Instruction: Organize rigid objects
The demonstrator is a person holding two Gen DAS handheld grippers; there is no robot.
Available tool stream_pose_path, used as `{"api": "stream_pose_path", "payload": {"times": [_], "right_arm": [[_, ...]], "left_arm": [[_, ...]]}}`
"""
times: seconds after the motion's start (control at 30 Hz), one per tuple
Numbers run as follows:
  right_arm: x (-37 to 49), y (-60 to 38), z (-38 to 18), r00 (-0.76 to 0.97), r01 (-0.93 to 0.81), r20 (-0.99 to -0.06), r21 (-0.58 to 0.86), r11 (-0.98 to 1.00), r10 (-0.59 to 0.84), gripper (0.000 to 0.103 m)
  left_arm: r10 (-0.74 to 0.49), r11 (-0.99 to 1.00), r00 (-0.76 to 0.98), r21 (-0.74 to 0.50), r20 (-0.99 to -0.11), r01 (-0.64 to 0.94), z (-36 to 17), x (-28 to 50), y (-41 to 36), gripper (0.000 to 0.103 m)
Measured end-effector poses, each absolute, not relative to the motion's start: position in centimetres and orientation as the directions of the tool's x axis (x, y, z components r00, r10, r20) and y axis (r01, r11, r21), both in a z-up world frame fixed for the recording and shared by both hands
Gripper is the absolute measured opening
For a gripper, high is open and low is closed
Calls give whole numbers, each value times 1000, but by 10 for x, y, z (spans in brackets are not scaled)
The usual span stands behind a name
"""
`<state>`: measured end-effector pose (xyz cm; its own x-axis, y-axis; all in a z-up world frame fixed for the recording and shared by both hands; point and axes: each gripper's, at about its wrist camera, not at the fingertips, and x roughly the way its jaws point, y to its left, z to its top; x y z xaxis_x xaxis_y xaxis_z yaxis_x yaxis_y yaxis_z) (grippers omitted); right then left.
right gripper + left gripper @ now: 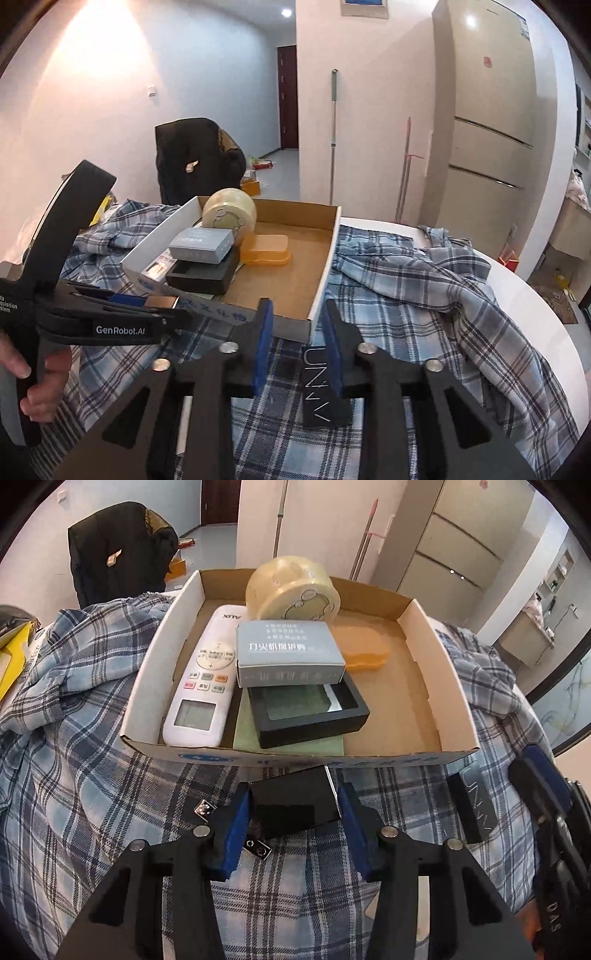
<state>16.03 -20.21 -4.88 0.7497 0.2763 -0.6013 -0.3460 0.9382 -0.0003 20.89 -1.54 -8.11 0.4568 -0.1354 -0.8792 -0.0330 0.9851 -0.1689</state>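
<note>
An open cardboard tray [454, 686] [325, 266] sits on a plaid shirt. In it lie a white remote [201, 686], a grey carton [288, 653] [201, 244] on a black frame box [306, 712] [201, 277], a tape roll [291, 590] [229, 216] and an orange case [364, 646] [264, 249]. My left gripper [293, 805] is shut on a small black box [295, 801] just in front of the tray. My right gripper [297, 350] is open around a slim black box [323, 387] [469, 805] lying on the shirt.
The plaid shirt [74, 738] [424, 295] covers a white round table [535, 314]. Two small metal clips [204, 808] [256, 847] lie on it near the left gripper. A yellow item [11, 657] sits at far left. A dark-draped chair [195, 158] stands behind.
</note>
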Motion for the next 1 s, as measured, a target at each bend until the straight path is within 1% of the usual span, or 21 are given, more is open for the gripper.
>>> {"api": "stream_pose_path", "payload": {"times": [0.03, 0.07, 0.13, 0.2, 0.27, 0.37, 0.47, 0.53, 0.63, 0.77, 0.9, 1.0], "right_arm": [[160, -201, -49, 744, -356, -604, 2, 935, 285, 46], [158, -200, -49, 743, -358, -605, 3, 934, 287, 56], [153, -199, -45, 744, -359, -602, 9, 933, 292, 57], [147, -194, -42, 704, -418, -621, 32, 908, 346, 62], [139, -188, -40, 661, -477, -636, 54, 877, 399, 62], [126, -174, -49, 584, -571, -676, 51, 820, 449, 62], [118, -164, -63, 556, -597, -714, 11, 802, 425, 62], [121, -162, -69, 546, -588, -735, 7, 809, 403, 62], [126, -165, -74, 511, -586, -756, 41, 809, 408, 62], [128, -158, -84, 434, -630, -797, 65, 774, 421, 62], [127, -153, -87, 422, -651, -809, 44, 758, 409, 62], [127, -151, -90, 417, -655, -821, 27, 755, 391, 62]], "left_arm": [[-137, 985, 467, -169, -873, -28, -77, 205, -14, 49], [-138, 986, 479, -167, -867, -19, -73, 200, -12, 49], [-132, 989, 513, -146, -848, 13, -62, 187, -11, 49], [-116, 993, 550, -113, -827, 39, -50, 173, -9, 49], [-104, 995, 588, -84, -802, 62, -40, 156, -5, 49], [-86, 996, 657, -39, -749, 86, -26, 131, 2, 49], [-78, 996, 694, -29, -716, 82, -19, 115, 10, 50], [-88, 996, 701, -54, -708, 70, -16, 109, 18, 50], [-88, 996, 713, -70, -696, 55, -12, 103, 24, 49], [-63, 998, 737, -33, -673, 55, -8, 95, 24, 50], [-94, 996, 723, -65, -684, 68, -10, 98, 24, 50], [-75, 997, 732, -45, -677, 60, -8, 100, 24, 50]]}}
